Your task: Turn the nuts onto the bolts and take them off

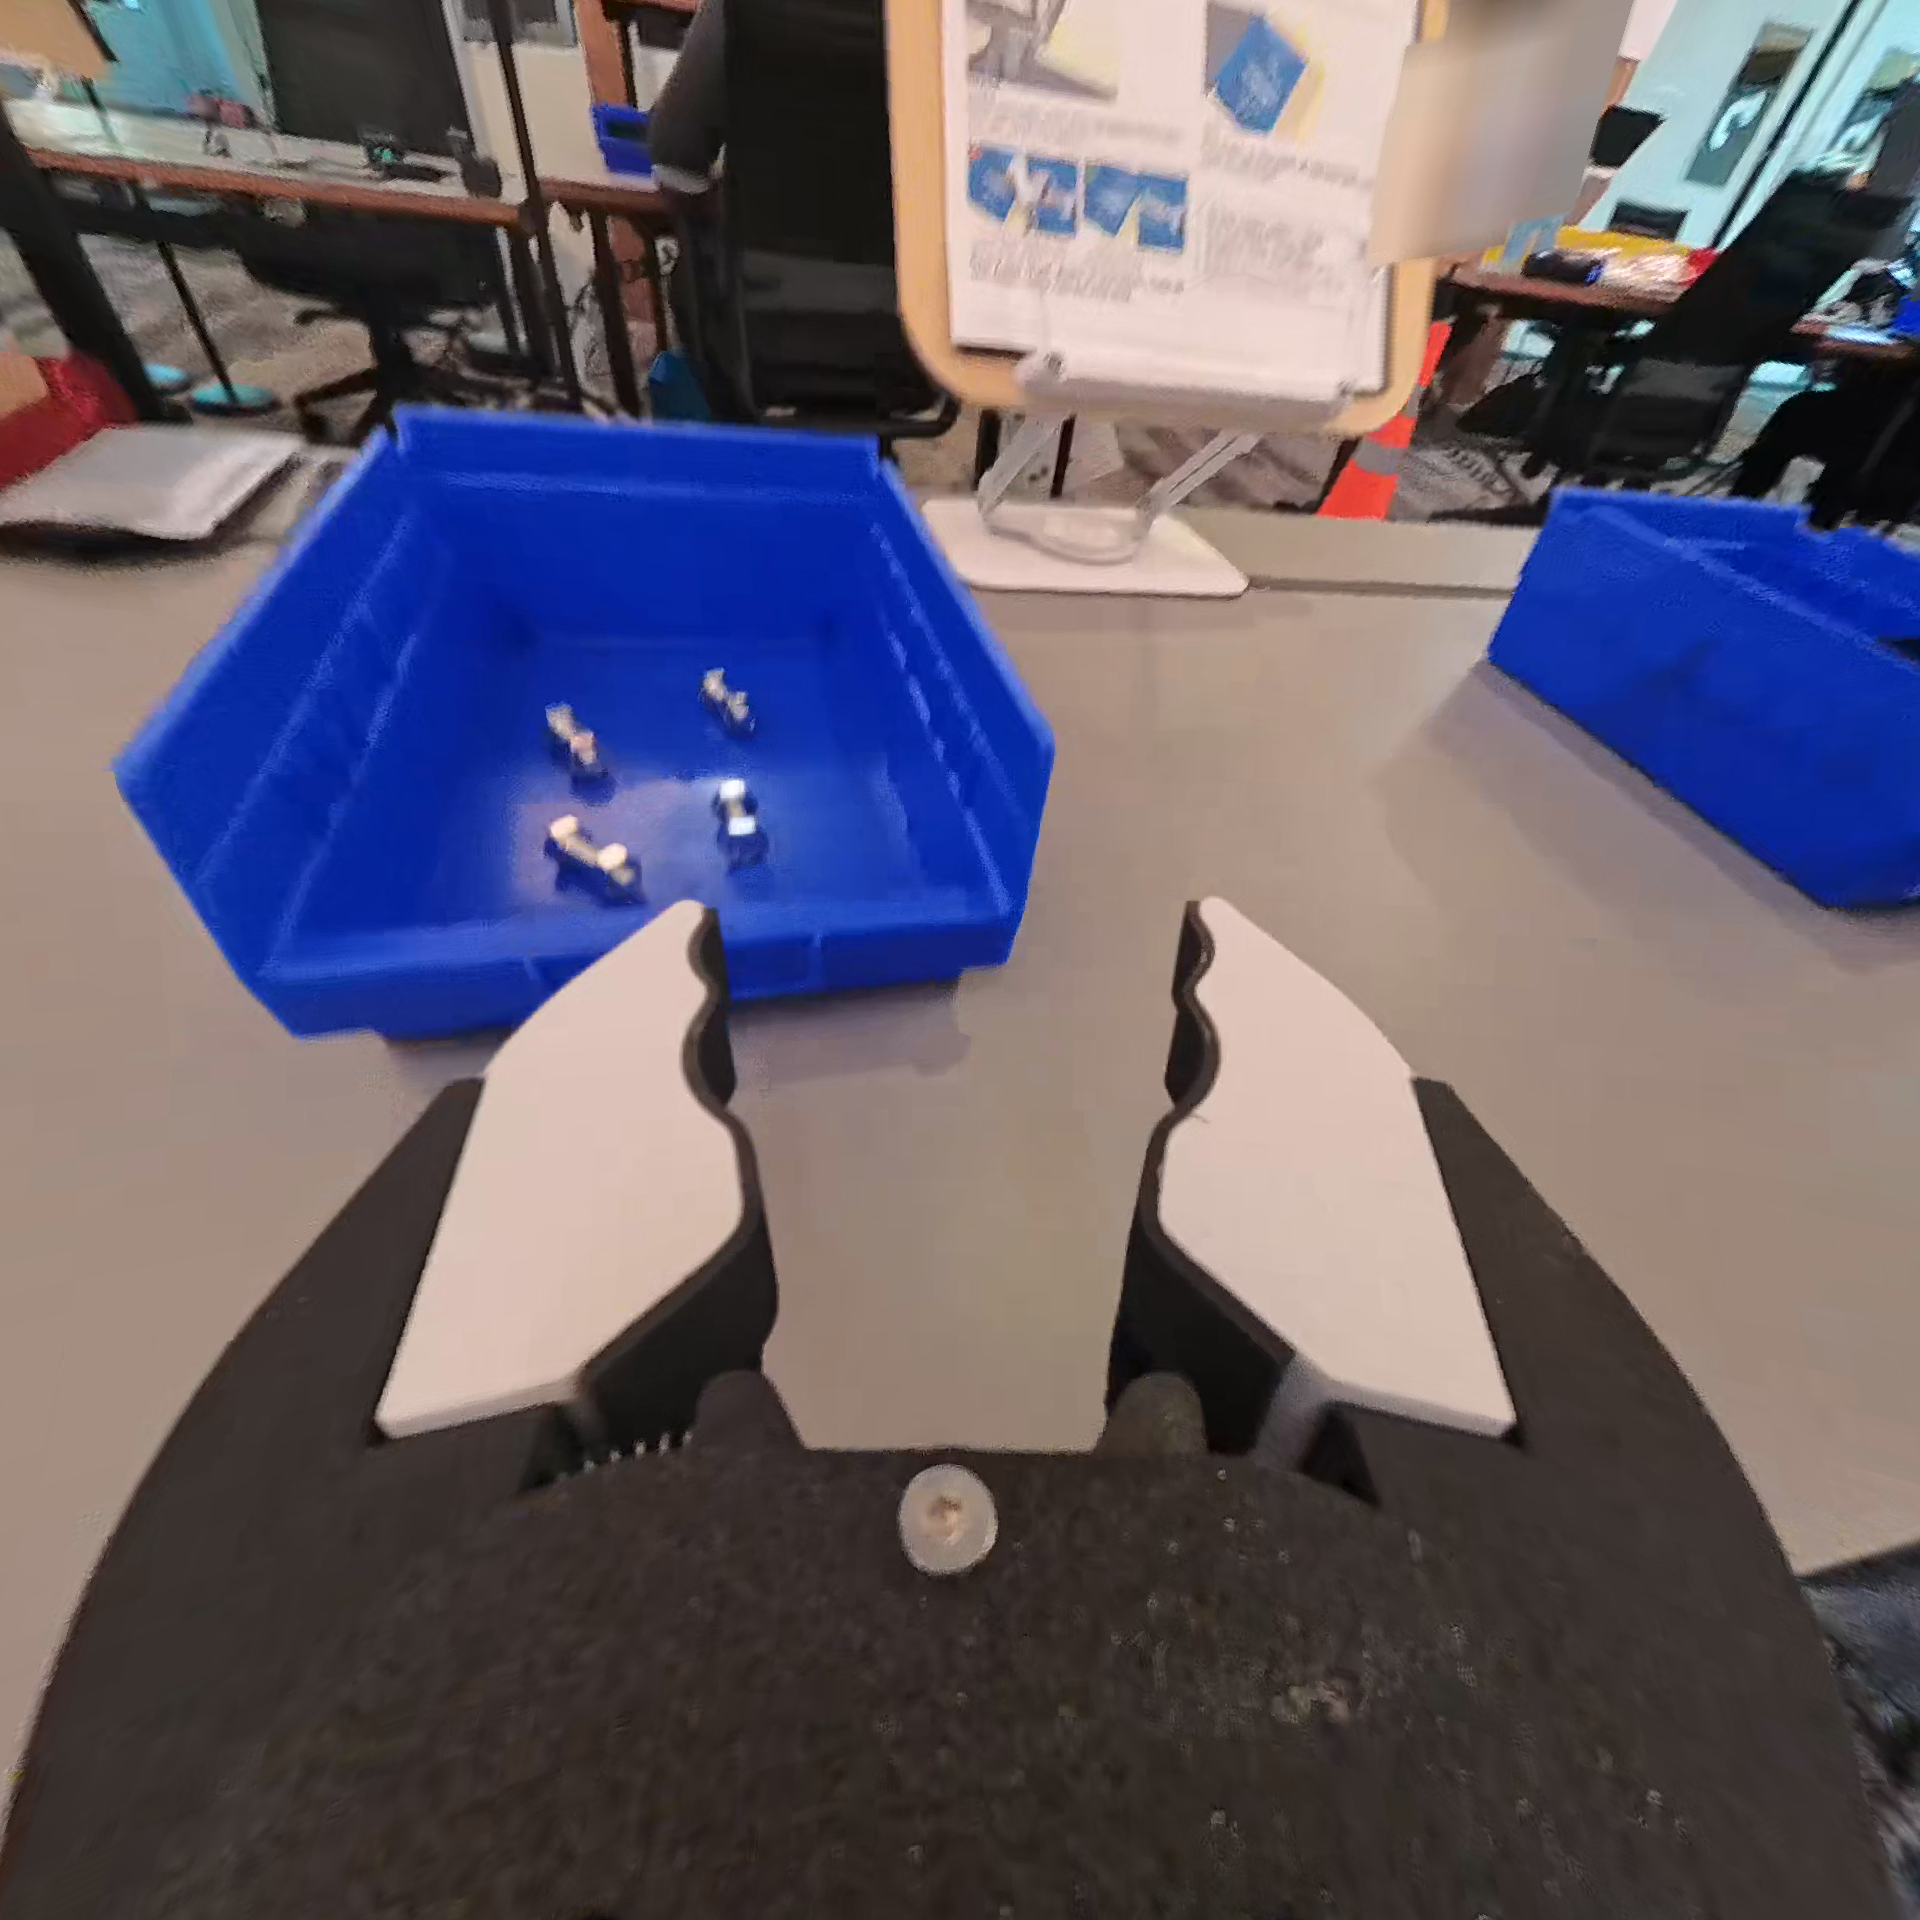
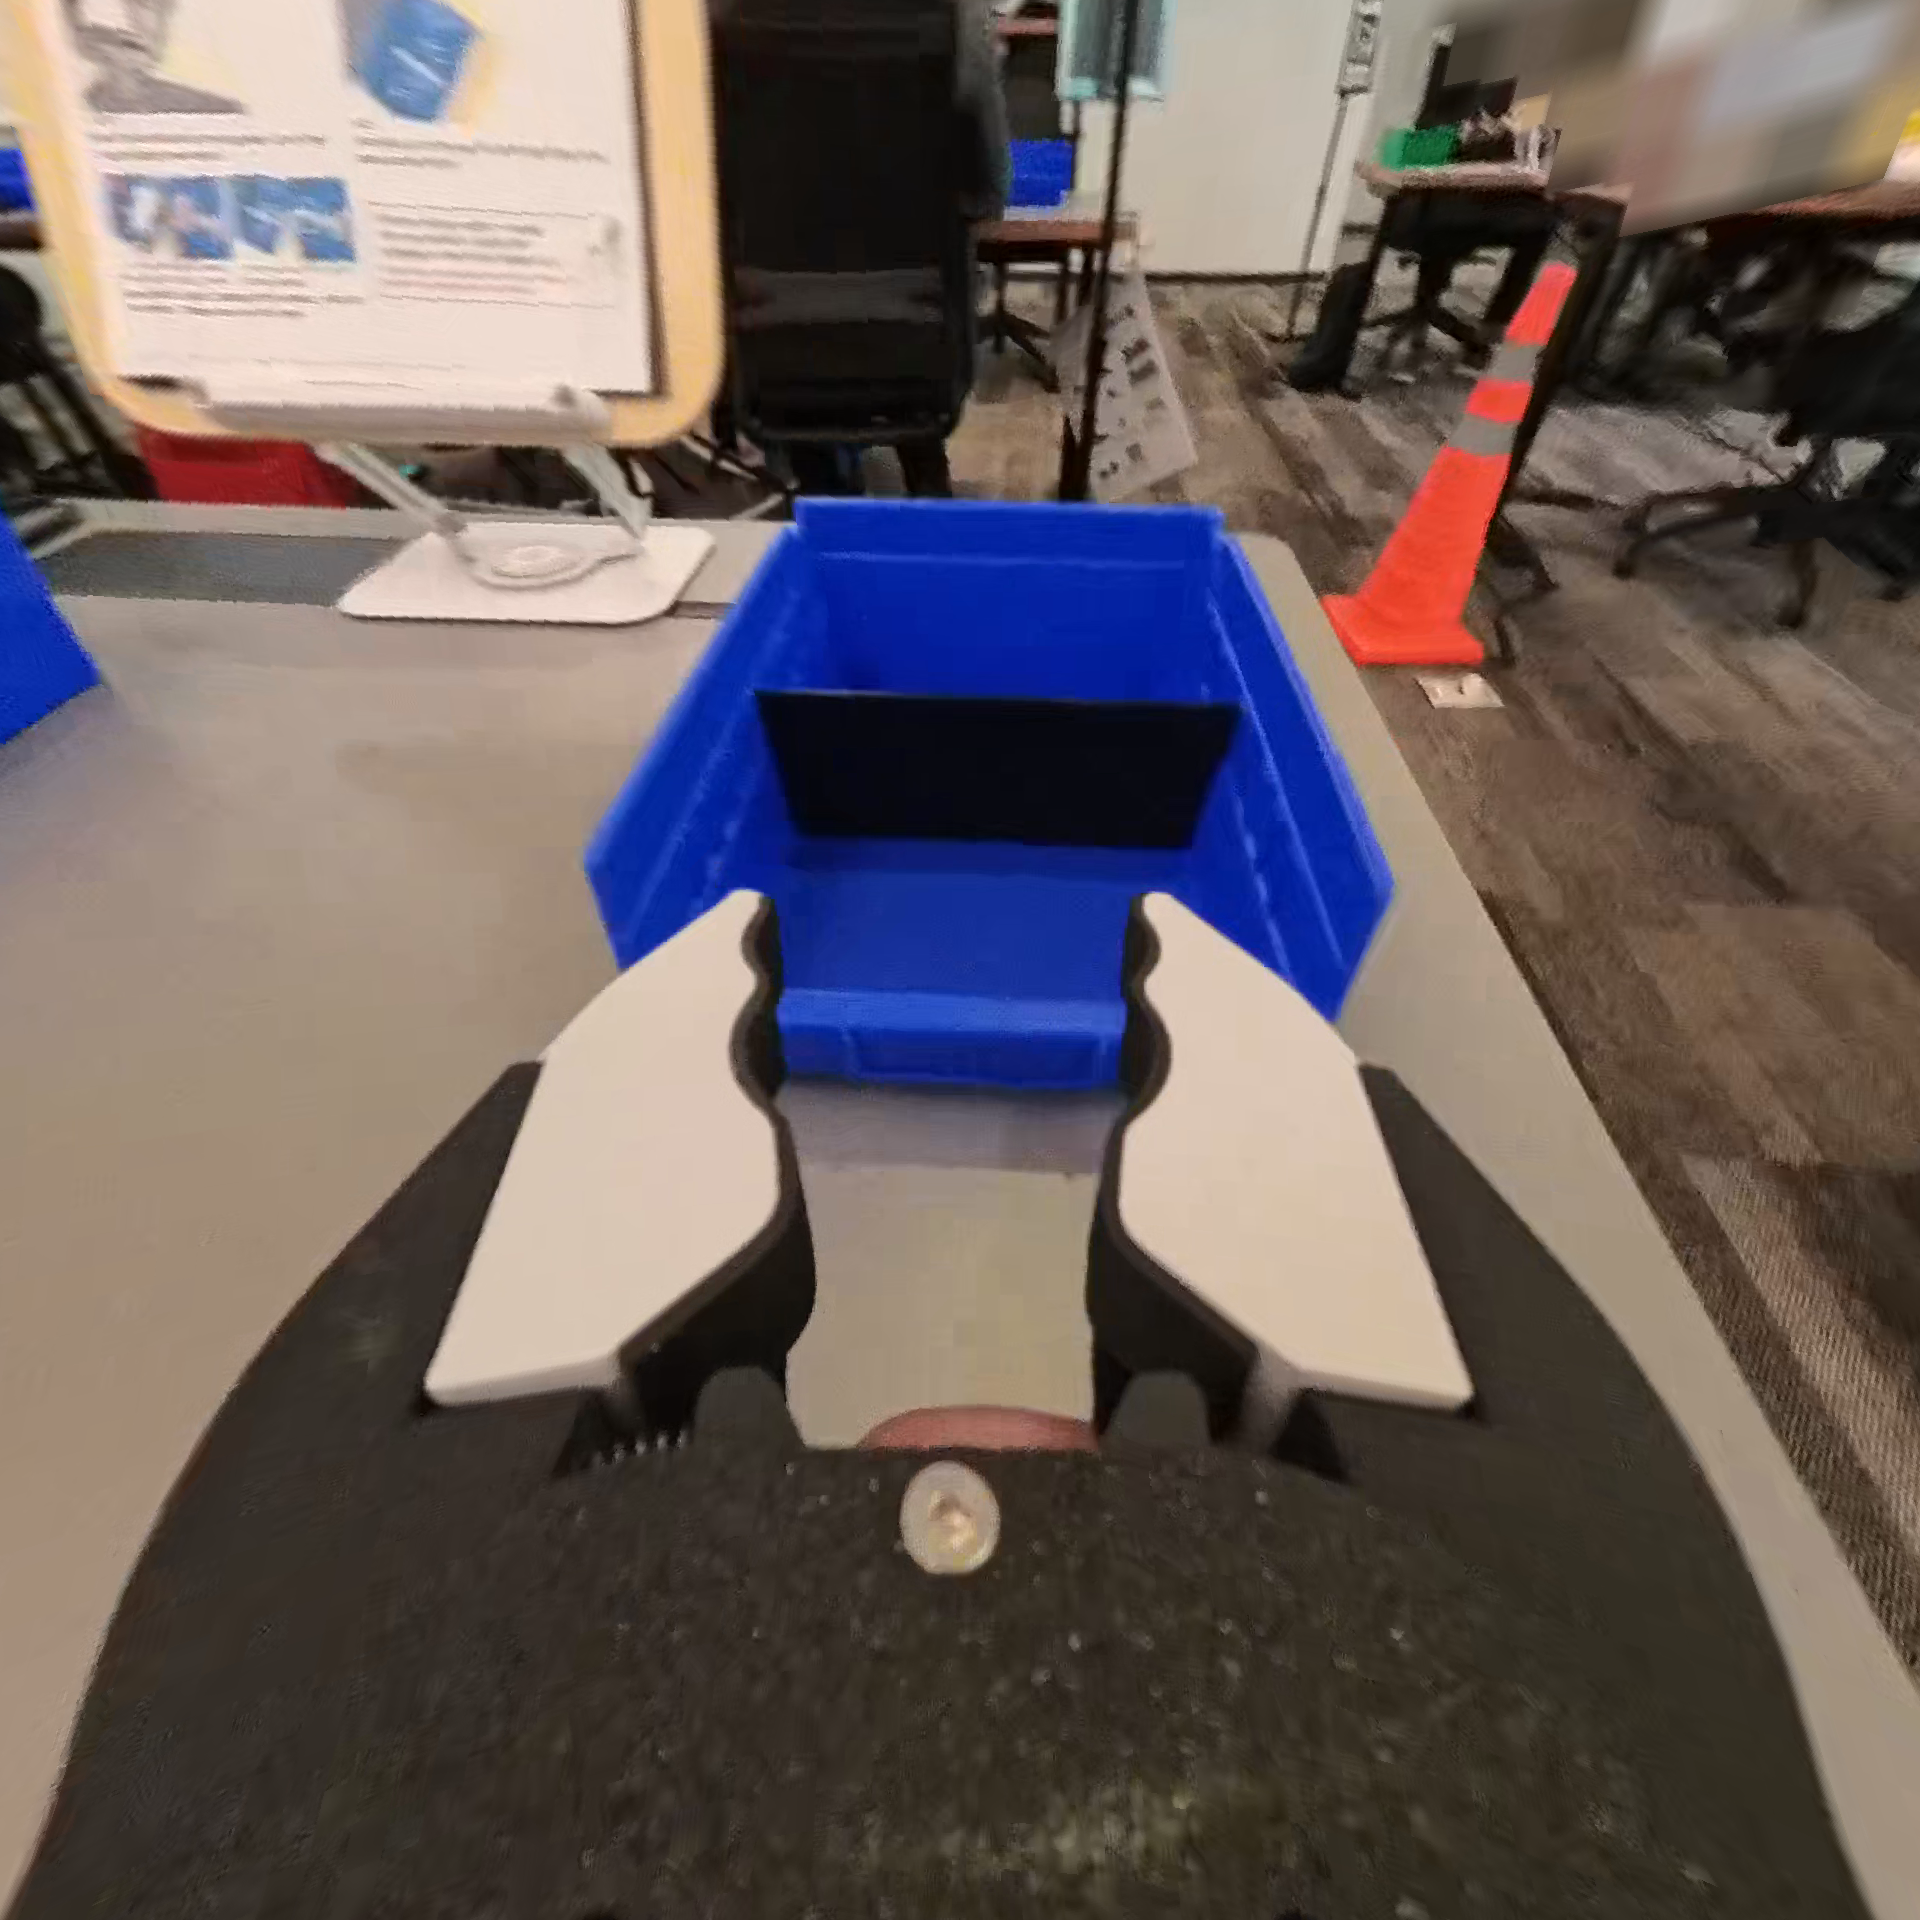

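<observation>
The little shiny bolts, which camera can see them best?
The left wrist view. It looks down into the open blue bin, where four small metal bolts lie apart on the floor of it, a bit blurred. The right wrist view shows none of them: it faces a different blue bin with a dark divider.

open-topped bin (image 1: 312, 727), black divider (image 2: 992, 769) inside other

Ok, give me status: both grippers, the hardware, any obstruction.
Left gripper open, empty. Right gripper open, empty. Four silver bolt-and-nut pieces in left blue plastic bin. Nothing in the way.
</observation>
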The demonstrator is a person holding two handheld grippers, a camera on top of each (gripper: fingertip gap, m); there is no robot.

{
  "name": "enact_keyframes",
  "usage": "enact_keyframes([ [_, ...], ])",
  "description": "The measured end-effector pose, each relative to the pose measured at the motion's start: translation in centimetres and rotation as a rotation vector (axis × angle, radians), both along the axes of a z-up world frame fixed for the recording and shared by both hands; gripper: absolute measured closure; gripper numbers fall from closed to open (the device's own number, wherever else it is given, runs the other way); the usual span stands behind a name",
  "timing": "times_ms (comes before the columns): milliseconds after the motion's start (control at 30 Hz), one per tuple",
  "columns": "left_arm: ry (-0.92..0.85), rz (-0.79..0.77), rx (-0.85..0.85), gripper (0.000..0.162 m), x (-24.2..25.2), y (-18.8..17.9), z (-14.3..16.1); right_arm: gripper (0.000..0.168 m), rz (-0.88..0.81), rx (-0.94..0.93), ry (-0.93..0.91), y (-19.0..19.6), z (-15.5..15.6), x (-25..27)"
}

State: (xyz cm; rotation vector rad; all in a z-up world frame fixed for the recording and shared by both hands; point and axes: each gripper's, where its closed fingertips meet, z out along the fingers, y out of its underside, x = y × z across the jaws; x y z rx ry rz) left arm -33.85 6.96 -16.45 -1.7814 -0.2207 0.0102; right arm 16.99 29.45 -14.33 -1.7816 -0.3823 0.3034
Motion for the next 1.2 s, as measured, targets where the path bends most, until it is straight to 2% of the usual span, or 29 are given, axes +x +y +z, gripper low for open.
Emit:
enact_keyframes([
  [33, -0.03, -0.011, -0.025, 0.08, 0.1, 0.1, -1.1, 0.106, -0.047, -0.017, 0.024, 0.2, -1.7, 1.3],
  [100, -0.085, -0.061, -0.002, 0.08, 0.8, 0.3, -1.2, 0.104, -0.075, -0.056, 0.038, -0.2, -4.6, 2.3],
  [233, 0.027, -0.01, -0.052, 0.083, -0.5, 0.5, -2.1, 0.105, -0.052, -0.103, 0.007, 0.0, -6.5, 1.7],
  [300, 0.015, -0.01, -0.064, 0.083, -0.6, 0.5, -2.4, 0.104, -0.035, -0.132, -0.004, 0.1, -7.3, 1.3],
  [500, -0.011, -0.045, -0.119, 0.085, 0.1, 0.9, -3.9, 0.107, -0.004, -0.147, -0.007, 0.2, -8.0, 0.8],
  [833, -0.02, -0.069, -0.177, 0.086, 0.5, 1.1, -4.7, 0.113, 0.065, -0.081, -0.076, -0.8, -7.2, -1.6],
  [1033, 0.038, -0.09, -0.21, 0.094, -0.2, 1.5, -4.1, 0.114, 0.085, -0.052, -0.101, -1.2, -6.8, -2.4],
  [1100, 0.024, -0.13, -0.28, 0.085, -0.5, 2.3, -3.9, 0.114, 0.086, -0.038, -0.116, -1.3, -6.6, -2.5],
  [1200, 0.035, -0.151, -0.364, 0.089, -2.1, 4.2, -2.4, 0.116, 0.098, -0.022, -0.123, -1.7, -6.3, -2.8],
])
